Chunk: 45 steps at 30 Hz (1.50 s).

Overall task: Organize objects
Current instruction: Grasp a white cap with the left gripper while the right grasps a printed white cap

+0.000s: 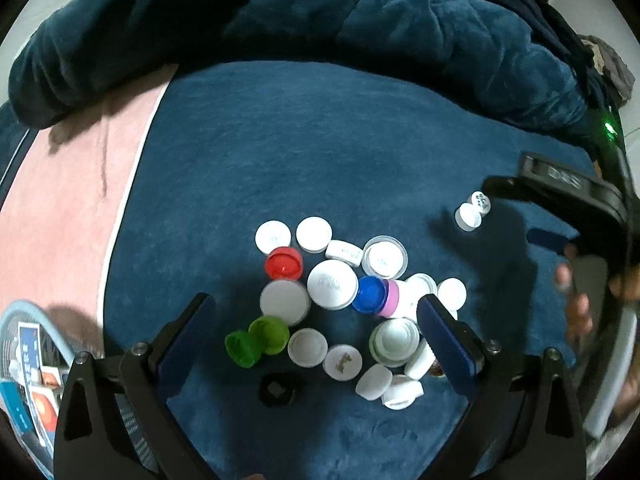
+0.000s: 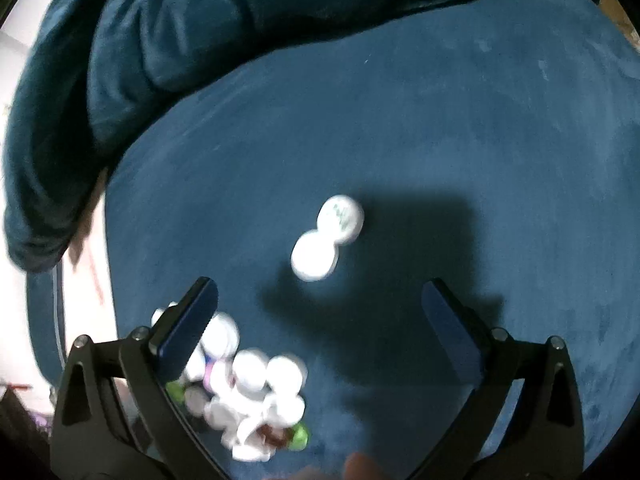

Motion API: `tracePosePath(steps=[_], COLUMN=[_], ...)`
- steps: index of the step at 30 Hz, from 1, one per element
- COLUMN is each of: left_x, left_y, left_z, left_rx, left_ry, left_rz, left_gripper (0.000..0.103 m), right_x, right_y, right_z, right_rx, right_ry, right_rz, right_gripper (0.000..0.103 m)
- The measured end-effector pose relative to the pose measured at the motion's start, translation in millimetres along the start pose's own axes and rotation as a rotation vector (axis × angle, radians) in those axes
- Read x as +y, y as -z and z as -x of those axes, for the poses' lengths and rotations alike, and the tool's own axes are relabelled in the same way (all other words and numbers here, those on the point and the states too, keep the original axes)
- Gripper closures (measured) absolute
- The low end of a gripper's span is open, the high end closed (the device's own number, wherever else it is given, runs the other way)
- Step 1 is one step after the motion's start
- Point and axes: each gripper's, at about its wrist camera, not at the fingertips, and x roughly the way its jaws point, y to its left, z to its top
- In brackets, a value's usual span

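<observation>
A heap of bottle caps (image 1: 334, 290) lies on a blue blanket (image 1: 320, 152), mostly white, with a red cap (image 1: 283, 264), a blue cap (image 1: 371, 294), a pink one (image 1: 390, 299), two green caps (image 1: 258, 340) and a black cap (image 1: 278, 390). My left gripper (image 1: 316, 308) hangs open just over the heap. Two white caps (image 1: 473, 210) sit apart at the right, touching each other. In the right wrist view these two caps (image 2: 326, 238) lie ahead of my open, empty right gripper (image 2: 320, 296), and the heap (image 2: 244, 392) is blurred at lower left.
A rumpled dark blue blanket (image 1: 280, 20) is bunched along the back. A pink cloth (image 1: 60, 208) covers the left side. A light blue basket (image 1: 28, 364) with packets sits at lower left. A hand (image 1: 580, 304) holds the right gripper's black body (image 1: 568, 196).
</observation>
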Motion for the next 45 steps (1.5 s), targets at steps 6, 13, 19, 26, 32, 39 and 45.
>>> tracePosePath(steps=[6, 13, 19, 26, 32, 39, 45], left_x=[-2, -37, -103, -145, -141, -121, -93], left_y=[-2, -8, -28, -45, -50, -37, -15], left_z=[-15, -25, -48, -92, -110, -87, -36], left_rx=[0.008, -0.014, -0.041, -0.007, 0.037, 0.035, 0.010], left_ry=[-0.001, 0.043, 0.109, 0.125, 0.214, 0.229, 0.181], left_rz=[-0.006, -0.094, -0.243, -0.312, -0.281, -0.235, -0.205], left_gripper=[0.003, 0.003, 0.005, 0.026, 0.072, 0.072, 0.072], right_x=[1, -31, -80, -98, -90, -76, -52], right_y=[-14, -2, 19, 35, 34, 38, 60], right_z=[-32, -20, 11, 13, 15, 21, 42], right_rx=[0.008, -0.024, -0.051, -0.035, -0.044, -0.040, -0.028], right_ry=[0.068, -0.004, -0.013, -0.017, -0.031, -0.030, -0.050], right_rz=[0.001, -0.057, -0.091, -0.074, -0.057, -0.031, -0.031], right_gripper=[0.042, 0.073, 0.073, 0.073, 0.073, 0.073, 0.073])
